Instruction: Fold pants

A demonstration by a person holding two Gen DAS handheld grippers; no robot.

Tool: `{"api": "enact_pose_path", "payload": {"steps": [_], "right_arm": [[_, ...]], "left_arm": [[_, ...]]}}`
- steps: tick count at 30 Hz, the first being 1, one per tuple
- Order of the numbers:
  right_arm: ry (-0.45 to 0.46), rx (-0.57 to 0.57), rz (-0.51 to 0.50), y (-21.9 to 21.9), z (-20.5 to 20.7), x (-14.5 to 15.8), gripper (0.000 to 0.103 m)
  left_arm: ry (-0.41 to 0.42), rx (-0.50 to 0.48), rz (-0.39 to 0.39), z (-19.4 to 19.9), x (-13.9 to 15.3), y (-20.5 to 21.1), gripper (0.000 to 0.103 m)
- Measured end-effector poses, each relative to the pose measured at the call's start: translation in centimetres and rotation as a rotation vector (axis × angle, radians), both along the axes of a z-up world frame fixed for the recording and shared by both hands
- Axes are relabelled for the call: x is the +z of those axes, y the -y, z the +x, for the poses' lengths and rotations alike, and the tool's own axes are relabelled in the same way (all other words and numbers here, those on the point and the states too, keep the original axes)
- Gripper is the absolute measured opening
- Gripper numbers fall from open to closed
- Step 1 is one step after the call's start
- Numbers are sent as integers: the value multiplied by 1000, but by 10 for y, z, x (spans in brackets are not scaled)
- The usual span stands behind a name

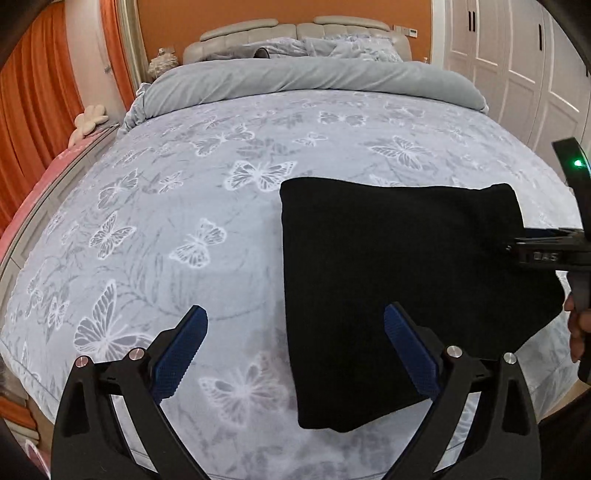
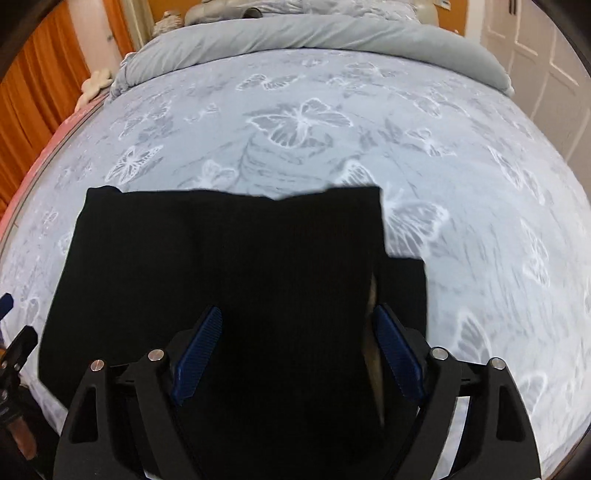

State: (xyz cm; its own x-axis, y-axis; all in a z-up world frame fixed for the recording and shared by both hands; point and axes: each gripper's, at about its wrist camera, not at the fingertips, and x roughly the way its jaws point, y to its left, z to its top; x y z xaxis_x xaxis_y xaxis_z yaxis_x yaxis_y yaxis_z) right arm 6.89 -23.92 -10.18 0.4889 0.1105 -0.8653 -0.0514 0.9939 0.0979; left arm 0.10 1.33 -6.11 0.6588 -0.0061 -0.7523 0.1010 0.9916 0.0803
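Observation:
The black pants (image 1: 399, 280) lie folded into a compact stack on the butterfly-print bed cover (image 1: 192, 206), near the bed's front edge. My left gripper (image 1: 295, 350) is open above the stack's left edge, with its right finger over the black cloth, holding nothing. In the right wrist view the pants (image 2: 229, 266) fill the lower middle. My right gripper (image 2: 297, 354) is open, its fingers apart over the stack. The right gripper's body shows at the right edge of the left wrist view (image 1: 546, 251).
A rolled grey duvet (image 1: 306, 79) lies across the far end of the bed, with pillows and a padded headboard (image 1: 295, 31) behind. Orange curtains (image 1: 33, 96) hang on the left. White wardrobe doors (image 1: 517, 62) stand on the right.

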Motion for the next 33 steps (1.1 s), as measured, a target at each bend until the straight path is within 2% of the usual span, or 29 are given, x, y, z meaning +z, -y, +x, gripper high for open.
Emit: {"api": "enact_pose_path", "payload": {"steps": [1, 2, 3, 4, 7, 8, 9, 11, 12, 14, 15, 16, 17, 18, 20, 26, 31, 33], "right_arm": [[1, 6, 14, -2, 0, 3, 55], [16, 25, 52, -2, -4, 10, 29], [28, 41, 106, -3, -9, 18, 17], [54, 53, 145, -5, -14, 29, 15], [154, 68, 178, -6, -28, 60, 15], [150, 54, 183, -1, -26, 57, 18], [124, 22, 165, 4, -22, 47, 29], [25, -55, 61, 13, -11, 18, 46], [-18, -116, 10, 20, -9, 2, 47], [-2, -134, 97, 31, -17, 5, 48], [15, -142, 131, 37, -25, 12, 54], [37, -148, 141, 44, -34, 18, 60], [56, -157, 137, 49, -42, 23, 74], [65, -175, 121, 56, -53, 27, 82], [45, -186, 125, 68, -65, 25, 84], [-115, -161, 326, 86, -79, -13, 85], [-177, -130, 452, 79, -76, -32, 86], [-182, -142, 478, 75, -72, -37, 96]], "left_arm": [[2, 1, 3, 3, 0, 3, 94], [2, 1, 9, 5, -1, 4, 94], [2, 1, 12, 1, -5, 4, 94], [-3, 0, 11, 2, -6, 5, 94], [-23, 0, 10, 6, -11, 8, 94], [-32, -2, 9, 7, -12, 7, 94], [-41, -4, 9, 9, -14, 9, 94], [-58, -12, 14, 12, -18, 12, 94], [-63, -11, 20, 12, -20, 14, 94], [-72, -14, 29, 14, -23, 17, 94], [-73, -12, 30, 14, -23, 18, 94], [-74, -15, 26, 13, -23, 18, 95], [-76, -18, 21, 13, -23, 18, 96], [-85, -24, 6, 13, -24, 17, 98], [-118, -41, -43, 15, -26, 14, 98], [-290, -27, -263, 26, -52, -7, 98], [-376, 8, -426, 36, -67, -22, 98], [-378, 6, -459, 38, -68, -20, 98]]}}
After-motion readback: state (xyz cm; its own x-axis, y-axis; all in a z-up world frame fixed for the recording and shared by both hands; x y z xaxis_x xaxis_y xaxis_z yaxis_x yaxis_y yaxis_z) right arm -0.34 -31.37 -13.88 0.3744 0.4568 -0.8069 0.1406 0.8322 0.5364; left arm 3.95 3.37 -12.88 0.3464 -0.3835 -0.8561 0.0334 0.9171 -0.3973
